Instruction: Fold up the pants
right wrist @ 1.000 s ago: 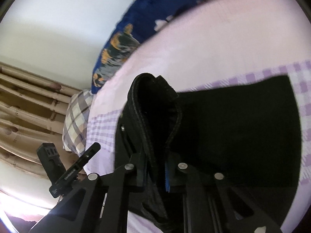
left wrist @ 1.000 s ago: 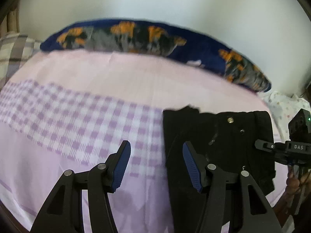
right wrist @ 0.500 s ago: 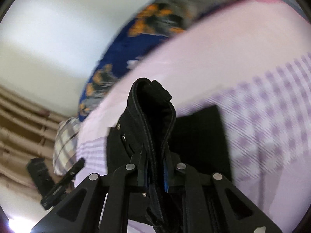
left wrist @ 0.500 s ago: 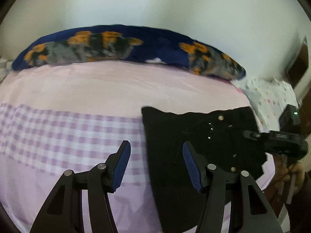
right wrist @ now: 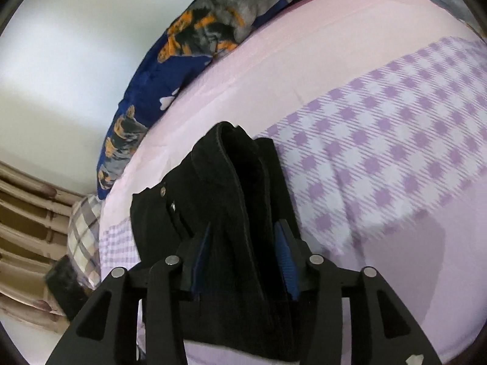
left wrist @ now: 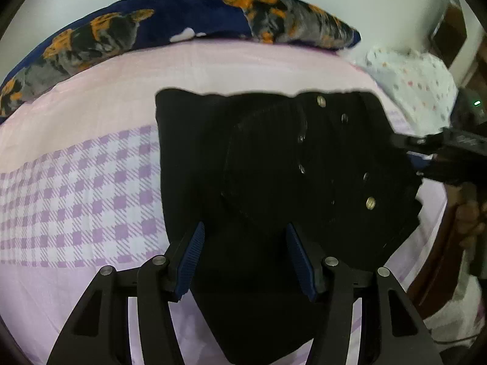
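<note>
The black pants (left wrist: 274, 182) lay folded on the bed (left wrist: 91, 182), filling the centre and right of the left wrist view, their studded waist part uppermost and toward the right. In the lower middle of the right wrist view the right tongs (right wrist: 243, 255) had just been opening; a thick ridge of the pants' fabric stood between the blue pads (right wrist: 286, 255), which no longer appeared to press it, probably to let the fold settle onto the bed. The left tongs (left wrist: 243, 255) hovered at the lower centre of their own view, moderately wide and holding nothing, poised over the near part of the pants, likely ready to flatten or take the next edge. A dark floral pillow (left wrist: 182, 30) lay along the top of the frame, well apart.
</note>
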Demonstrator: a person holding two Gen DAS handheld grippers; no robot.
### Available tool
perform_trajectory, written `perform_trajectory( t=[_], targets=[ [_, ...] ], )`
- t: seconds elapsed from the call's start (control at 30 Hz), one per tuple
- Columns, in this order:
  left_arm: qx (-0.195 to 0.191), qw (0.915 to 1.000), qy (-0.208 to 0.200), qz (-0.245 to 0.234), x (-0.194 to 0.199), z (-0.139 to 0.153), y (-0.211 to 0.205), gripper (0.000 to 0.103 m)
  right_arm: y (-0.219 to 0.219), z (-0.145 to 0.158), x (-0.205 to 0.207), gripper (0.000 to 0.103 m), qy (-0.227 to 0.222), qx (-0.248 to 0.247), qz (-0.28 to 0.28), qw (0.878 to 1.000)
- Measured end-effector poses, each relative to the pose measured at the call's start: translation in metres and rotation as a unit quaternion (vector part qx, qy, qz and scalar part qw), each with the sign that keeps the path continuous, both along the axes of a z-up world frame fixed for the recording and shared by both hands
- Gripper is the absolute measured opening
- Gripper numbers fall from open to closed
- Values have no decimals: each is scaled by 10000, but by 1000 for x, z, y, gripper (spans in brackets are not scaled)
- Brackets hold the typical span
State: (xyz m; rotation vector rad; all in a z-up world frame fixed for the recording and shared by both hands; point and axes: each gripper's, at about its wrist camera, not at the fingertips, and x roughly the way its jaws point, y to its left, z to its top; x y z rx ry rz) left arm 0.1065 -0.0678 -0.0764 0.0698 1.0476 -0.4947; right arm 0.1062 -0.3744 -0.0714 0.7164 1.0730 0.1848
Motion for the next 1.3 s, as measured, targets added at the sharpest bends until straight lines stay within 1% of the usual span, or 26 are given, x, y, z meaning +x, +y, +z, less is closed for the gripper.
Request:
perform_trajectory(
  t=[0.1, 0.17, 0.2, 0.23, 0.33, 0.43, 0.53, 0.63, 0.67, 0.73, 0.77, 0.83, 0.9, 1.0, 1.2, 1.27, 1.3],
  targets=[
    [88, 9999, -49, -52, -3, -2, -2, 57, 4, 1, -17, 40, -17, -50, 108, 9999],
    [103, 9999, -42, -42, -2, -2, -2, 57, 9, 1, -24, 35, -37, -154, 155, 9998],
    [119, 9999, -51, -38, -2, -2, -2, 57, 11, 0, -25, 29, -8, -250, 180, 9995],
    [147, 9999, -64, -39, -3, -2, -4, 57, 14, 1, -26, 25, 18, -401, 174, 9990],
    [215, 9997, -75, -55, -5, -2, -5, 57, 14, 7, -29, 15, -88, -556, 125, 9983],
    [298, 9995, -85, -98, -10, 1, -5, 57, 11, 18, -39, 13, -206, -421, -56, 9989],
    [378, 9990, -131, -191, -16, 6, -4, 57, 12, 28, -50, 12, -315, -530, -157, 9980],
    [486, 9981, -134, -354, -23, 6, -5, 57, 15, 24, -55, 11, -209, -770, -166, 9967],
    [594, 9973, -129, -414, -25, 3, -6, 57, 15, 14, -56, 11, -76, -859, -167, 9961],
    [750, 9961, -133, -455, -29, -3, -9, 56, 15, -1, -55, 11, 66, -813, -222, 9964],
    [755, 9960, -160, -442, -31, -5, -9, 56, 13, -5, -56, 11, 79, -764, -264, 9967],
    [757, 9961, -161, -432, -30, -7, -9, 56, 11, -8, -54, 12, 99, -723, -304, 9969],
    [761, 9961, -141, -420, -29, -7, -10, 56, 13, -6, -53, 12, 113, -821, -232, 9963],
    [750, 9962, -152, -414, -27, -7, -10, 56, 13, -5, -53, 13, 124, -804, -270, 9963],
    [791, 9958, -212, -404, -29, -7, -11, 56, 10, -4, -53, 24, 174, -649, -483, 9966],
    [798, 9957, -228, -401, -31, -6, -12, 57, 6, -3, -54, 30, 195, -618, -527, 9965],
    [803, 9957, -240, -400, -31, -6, -12, 57, 5, -2, -54, 35, 198, -594, -556, 9965]
  ],
)
